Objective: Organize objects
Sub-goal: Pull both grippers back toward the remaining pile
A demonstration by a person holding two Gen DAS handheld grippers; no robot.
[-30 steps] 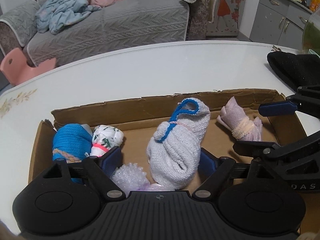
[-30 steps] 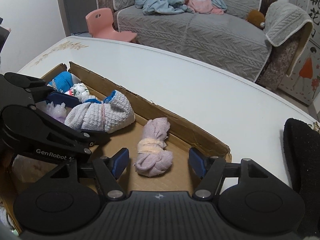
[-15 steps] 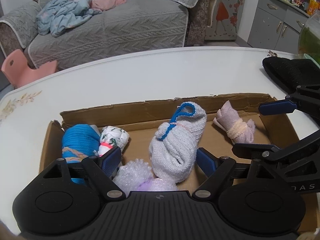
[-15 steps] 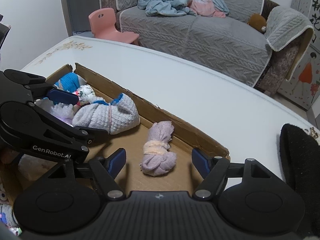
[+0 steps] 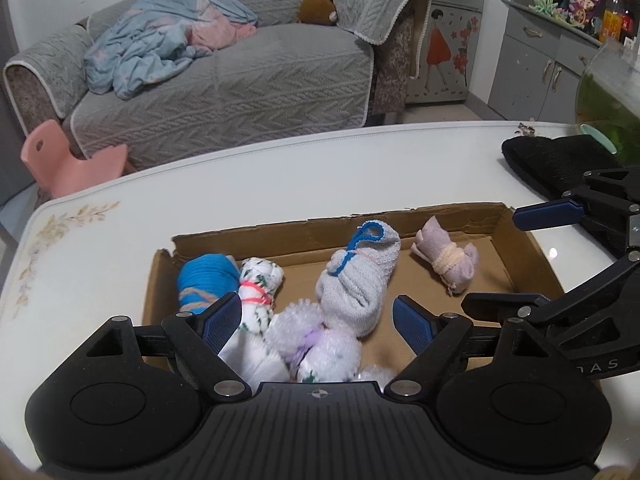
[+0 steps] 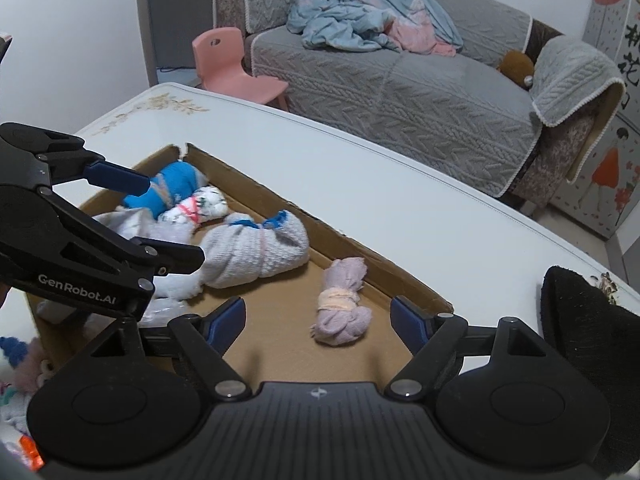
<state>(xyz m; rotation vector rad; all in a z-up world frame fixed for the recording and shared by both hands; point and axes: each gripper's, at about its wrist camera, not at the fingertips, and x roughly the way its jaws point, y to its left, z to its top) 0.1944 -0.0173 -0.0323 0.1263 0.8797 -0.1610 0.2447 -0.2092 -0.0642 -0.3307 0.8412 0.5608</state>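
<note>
Where the white glossy table (image 5: 280,168) fills the middle of the left wrist view, a shallow cardboard box (image 5: 400,220) with torn, ragged edges sits low in the frame, holding several rolled sock bundles. At the box's left end lies a bright blue ribbed bundle (image 5: 204,280) tied with a tan band, touching a white patterned bundle (image 5: 260,280) cinched with a pink elastic. Just below these, near the lower centre, is a fluffy white and lilac bundle (image 5: 316,340) of nubbly, fuzzy knit. Right of centre a fat grey-white terry bundle (image 5: 360,280) with a blue trim loop leans against it. Farther right, apart from the others, a small lilac bundle (image 5: 448,260) wrapped with a cream band lies on the bare cardboard floor.

The left gripper (image 5: 318,320) sits at the bottom of its own view with its blue-padded fingers (image 5: 222,318) spread wide, holding nothing, over the fuzzy and terry bundles. In the right wrist view, the right gripper (image 6: 318,320) is likewise spread wide and empty, its fingers either side of the lilac bundle (image 6: 340,308) without touching it.

At the right edge of the table rests a black fuzzy cloth (image 6: 588,320). Beyond the table stands a grey sofa (image 5: 224,80) with a herringbone-quilted cover, a crumpled pale blue blanket (image 5: 148,52) on it, and a pink plastic chair (image 5: 68,160) at the left.
</note>
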